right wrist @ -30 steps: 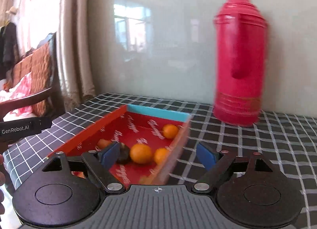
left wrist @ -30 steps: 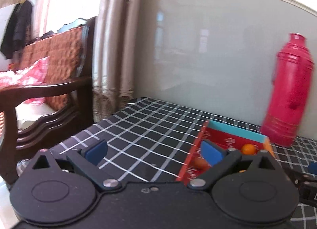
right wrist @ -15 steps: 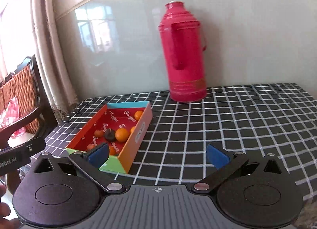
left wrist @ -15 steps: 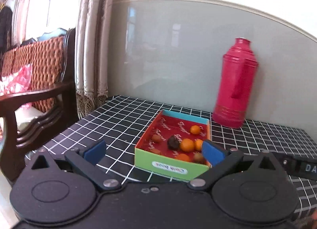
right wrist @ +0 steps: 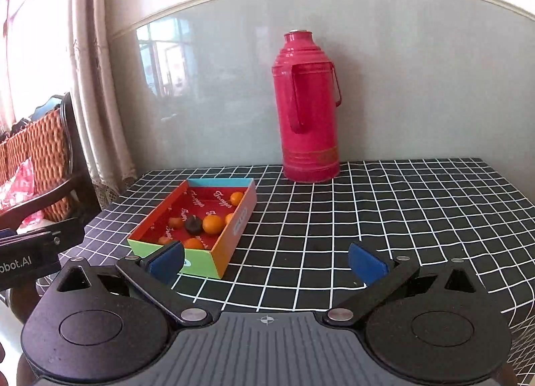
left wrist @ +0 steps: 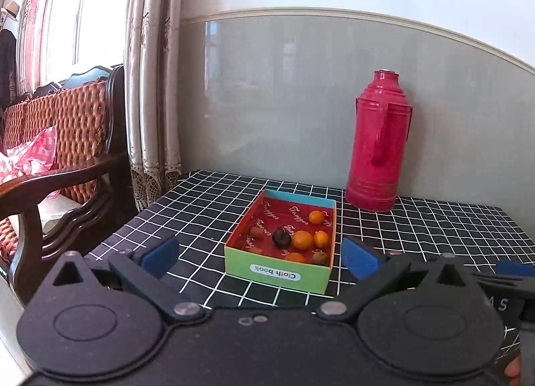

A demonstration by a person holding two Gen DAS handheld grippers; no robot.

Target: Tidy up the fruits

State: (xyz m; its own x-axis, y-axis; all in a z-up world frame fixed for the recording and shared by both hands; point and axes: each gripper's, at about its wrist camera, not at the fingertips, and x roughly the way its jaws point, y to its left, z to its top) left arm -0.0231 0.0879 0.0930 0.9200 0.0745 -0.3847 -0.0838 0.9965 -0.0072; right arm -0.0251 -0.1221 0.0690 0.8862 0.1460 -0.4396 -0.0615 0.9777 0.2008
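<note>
A colourful open box [left wrist: 277, 273] with a red inside stands on the black checked tablecloth; it also shows in the right wrist view [right wrist: 238, 222]. It holds several small orange fruits, such as one [left wrist: 302, 240] in the middle [right wrist: 213, 224], a dark fruit [left wrist: 281, 236] [right wrist: 193, 224] and small brownish ones. My left gripper [left wrist: 259, 257] is open and empty, held back from the box's near end. My right gripper [right wrist: 265, 264] is open and empty, to the right of the box and back from it.
A tall red thermos [left wrist: 379, 142] [right wrist: 306, 108] stands at the back by the grey wall panel. A wooden wicker chair [left wrist: 63, 158] and curtains [left wrist: 152, 85] are off the table's left edge. Bare tablecloth [right wrist: 384, 212] lies right of the box.
Both grippers have drawn back and up from the box, so the whole box and thermos now show. Both stay open.
</note>
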